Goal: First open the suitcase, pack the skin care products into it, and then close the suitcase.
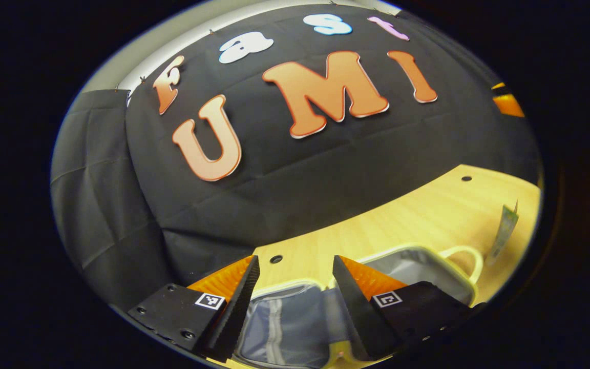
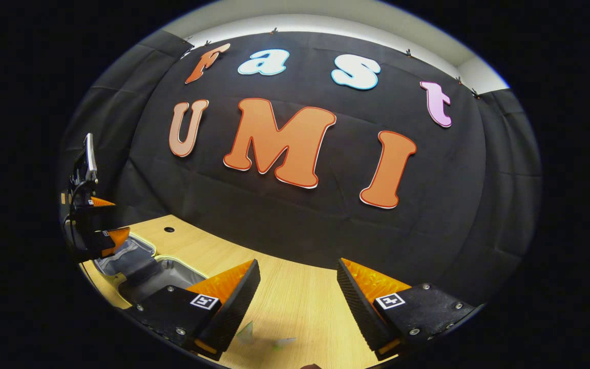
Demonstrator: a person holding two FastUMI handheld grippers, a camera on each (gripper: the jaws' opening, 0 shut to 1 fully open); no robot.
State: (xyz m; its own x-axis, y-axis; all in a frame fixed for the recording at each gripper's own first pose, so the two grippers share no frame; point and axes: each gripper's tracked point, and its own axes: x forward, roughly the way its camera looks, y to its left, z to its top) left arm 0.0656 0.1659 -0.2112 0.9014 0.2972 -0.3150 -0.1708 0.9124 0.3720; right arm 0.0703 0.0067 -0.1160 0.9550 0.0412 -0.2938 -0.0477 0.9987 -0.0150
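Hovering left gripper [image 1: 295, 266] (jaws apart), open suitcase [image 1: 418, 259] below

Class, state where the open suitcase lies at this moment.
In the left gripper view the suitcase lies open on the wooden table, just beneath the left gripper.

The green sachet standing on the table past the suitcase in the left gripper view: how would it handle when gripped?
The sachet looks thin and flat, so probably light and floppy. It stands on a narrow edge on the table, so a nudge would likely tip it. The left gripper is open above the suitcase.
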